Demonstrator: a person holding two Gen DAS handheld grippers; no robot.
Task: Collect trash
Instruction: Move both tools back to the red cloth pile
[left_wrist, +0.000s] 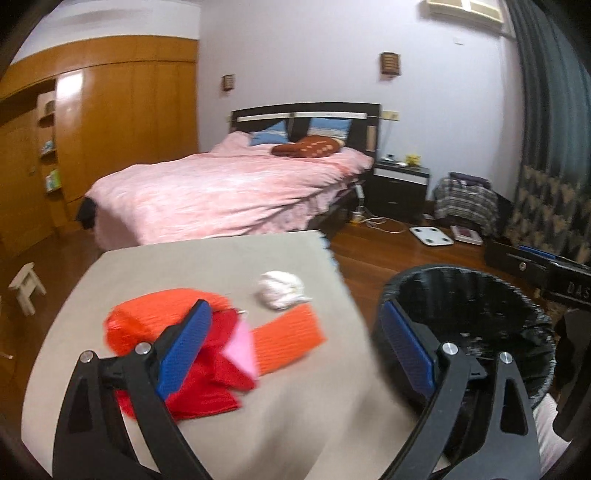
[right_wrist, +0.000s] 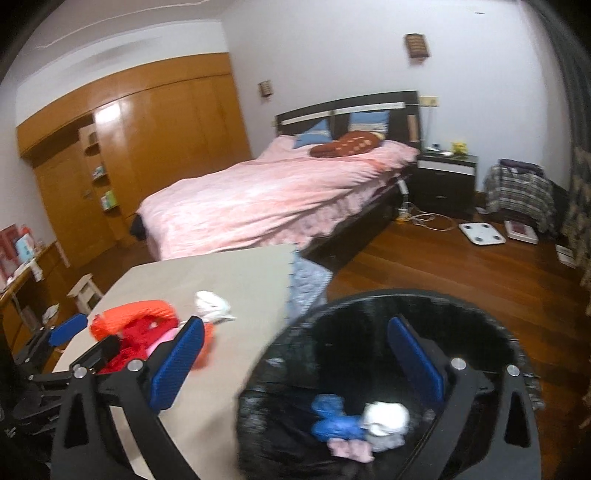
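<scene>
Both grippers gape wide with nothing between the blue pads; left gripper (left_wrist: 295, 354) hangs over the table (left_wrist: 221, 258) edge, right gripper (right_wrist: 295, 362) over the bin (right_wrist: 369, 306) rim; a white wad (left_wrist: 280, 293) lies on the table beside orange cloth (left_wrist: 288, 339) and red cloth (left_wrist: 207, 391); blue, white and pink scraps (right_wrist: 354, 428) sit together at the bin's bottom.
</scene>
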